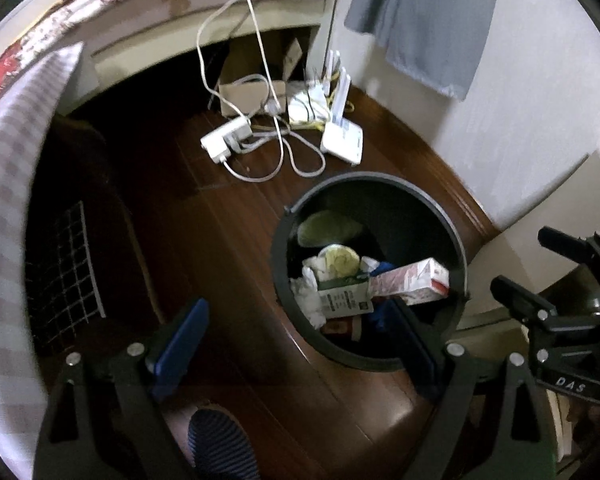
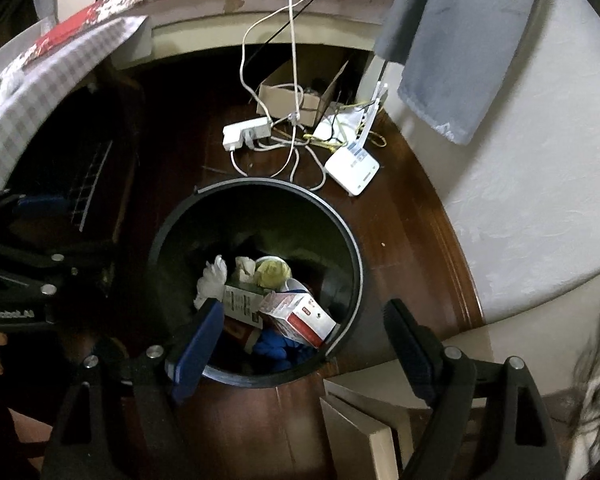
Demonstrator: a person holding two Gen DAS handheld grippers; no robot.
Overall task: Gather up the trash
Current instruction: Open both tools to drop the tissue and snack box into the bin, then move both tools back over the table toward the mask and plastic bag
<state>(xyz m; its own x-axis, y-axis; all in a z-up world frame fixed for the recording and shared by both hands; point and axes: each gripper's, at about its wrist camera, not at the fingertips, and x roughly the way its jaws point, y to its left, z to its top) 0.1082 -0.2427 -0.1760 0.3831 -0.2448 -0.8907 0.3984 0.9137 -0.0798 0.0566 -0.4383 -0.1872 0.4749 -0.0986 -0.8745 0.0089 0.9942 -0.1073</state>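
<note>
A round black trash bin (image 1: 458, 240) stands on the dark wood floor; it also shows in the right wrist view (image 2: 352, 240). Inside lie a red-and-white carton (image 1: 416, 280) (image 2: 300, 314), a green-and-white box (image 1: 344, 298) (image 2: 242, 300), crumpled white tissue (image 1: 310, 296) (image 2: 212, 280), a round yellowish lid (image 1: 338, 260) (image 2: 274, 272) and something blue (image 2: 278, 346). My left gripper (image 1: 300, 344) is open and empty, held above the bin's near left rim. My right gripper (image 2: 304, 344) is open and empty above the bin's near rim. It also shows at the right edge of the left wrist view (image 1: 532, 272).
A white power strip (image 1: 226, 138) (image 2: 246, 132), tangled white cables (image 1: 284, 148), a white router (image 1: 342, 142) (image 2: 352, 170) and a cardboard box (image 2: 296, 96) lie behind the bin. A checked cloth (image 1: 16, 184) hangs at left, a grey cloth (image 2: 456, 40) on the wall. A pale board (image 2: 360, 432) stands nearby.
</note>
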